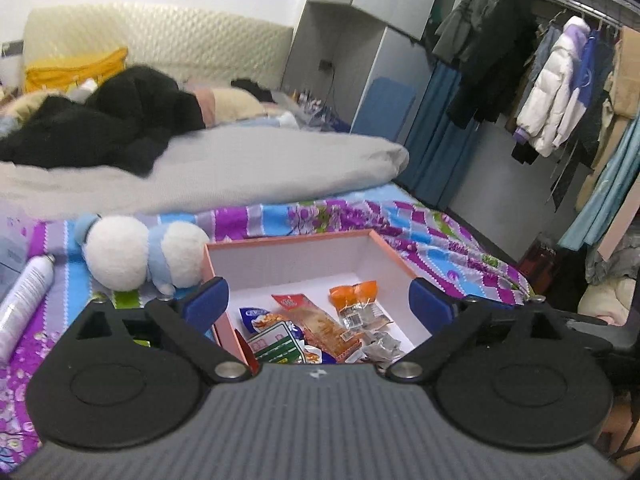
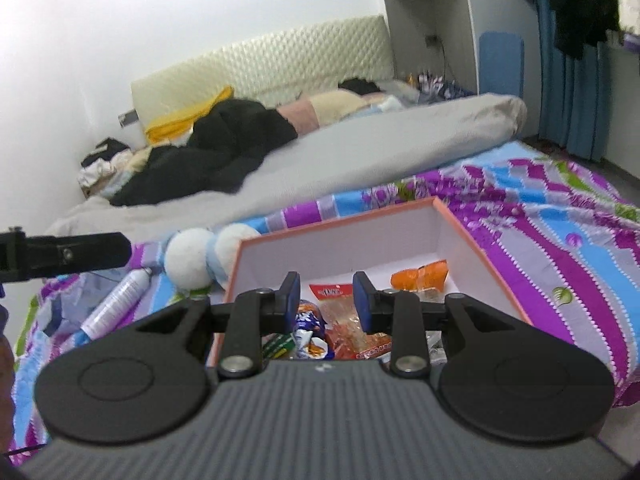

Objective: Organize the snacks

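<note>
Left gripper wide open, empty | snacks below, apparently untouched | box

Snacks in box — on bed

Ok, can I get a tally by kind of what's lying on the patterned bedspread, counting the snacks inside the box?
Pink box: 1
Snack packets in the box: 5 distinguishable (orange, red, green, blue-and-white, silver); any underneath are hidden
Plush toy: 1
White spray bottle: 1
Total: 8, at least
</note>
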### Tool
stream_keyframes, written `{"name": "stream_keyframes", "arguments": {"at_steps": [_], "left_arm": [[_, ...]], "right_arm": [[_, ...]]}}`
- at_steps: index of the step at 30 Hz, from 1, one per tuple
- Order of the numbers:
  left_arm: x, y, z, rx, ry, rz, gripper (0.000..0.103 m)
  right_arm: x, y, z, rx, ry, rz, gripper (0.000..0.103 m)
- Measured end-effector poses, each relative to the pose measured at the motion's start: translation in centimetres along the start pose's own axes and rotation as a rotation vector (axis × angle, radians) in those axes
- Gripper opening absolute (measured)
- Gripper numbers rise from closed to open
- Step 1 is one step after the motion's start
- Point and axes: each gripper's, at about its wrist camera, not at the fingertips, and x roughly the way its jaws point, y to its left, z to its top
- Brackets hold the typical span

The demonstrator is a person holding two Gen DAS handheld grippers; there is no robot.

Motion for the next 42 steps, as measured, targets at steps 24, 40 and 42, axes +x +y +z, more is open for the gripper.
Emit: {"name": "stream_keyframes", "arguments": {"at_steps": [24,40,42], "left_arm": [[-12.5,-2.4,-6.6,0.043,-0.028,0.104,0.103],[-11.4,-2.5,-7.9,0.049,0.052,0.118,0.103],[-11.3,-2.7,-7.8,0.056,0.055,0.119,0.103]], "right_arm": [[-11.4,1.8,-5.2,-0.011,-0.092,-0.056,0.088],[-11.7,2.3,-7.0,-0.007,-0.042,-0.050,0.088],[-11.8,2.2,-7.0,-0.002,-0.044,-0.045,0.088]]}}
